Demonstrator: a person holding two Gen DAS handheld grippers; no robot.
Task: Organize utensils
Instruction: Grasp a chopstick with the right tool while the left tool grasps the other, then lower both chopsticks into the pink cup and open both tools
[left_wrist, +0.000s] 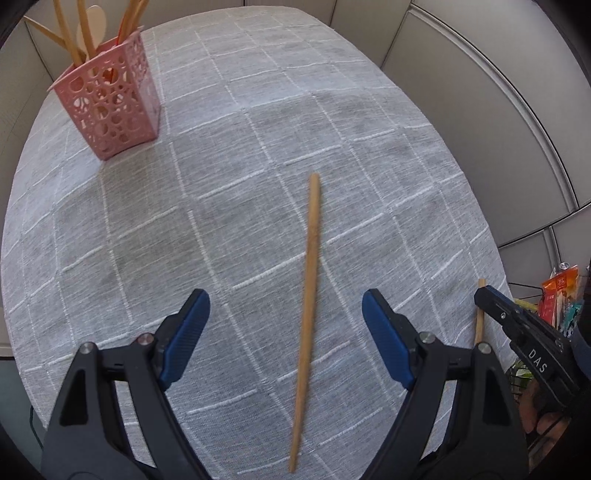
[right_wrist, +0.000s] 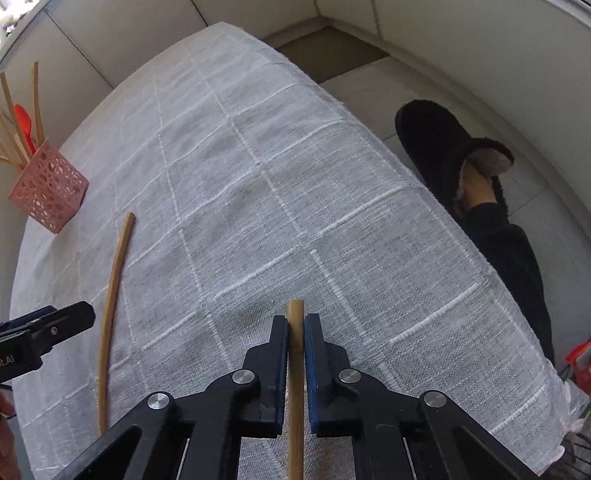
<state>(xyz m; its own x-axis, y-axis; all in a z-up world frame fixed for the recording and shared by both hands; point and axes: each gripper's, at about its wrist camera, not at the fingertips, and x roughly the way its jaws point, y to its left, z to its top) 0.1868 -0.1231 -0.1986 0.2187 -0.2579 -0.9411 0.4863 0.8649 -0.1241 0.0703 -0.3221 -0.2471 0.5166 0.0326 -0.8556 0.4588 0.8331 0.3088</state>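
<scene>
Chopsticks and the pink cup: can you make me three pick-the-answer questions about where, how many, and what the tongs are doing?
1. Where is the pink holder?
A. far left of the table
B. on the floor
C. between the left tongs

2. How many chopsticks are outside the holder?
A. none
B. two
C. five

3. What are the right tongs doing?
A. wide open
B. shut on a chopstick
C. holding a spoon

Answers:
1 A, it stands on the grey tablecloth at far left.
2 B, the loose chopstick lies flat and the held chopstick is gripped.
3 B, both pads press the stick; the left tongs are open.
</scene>
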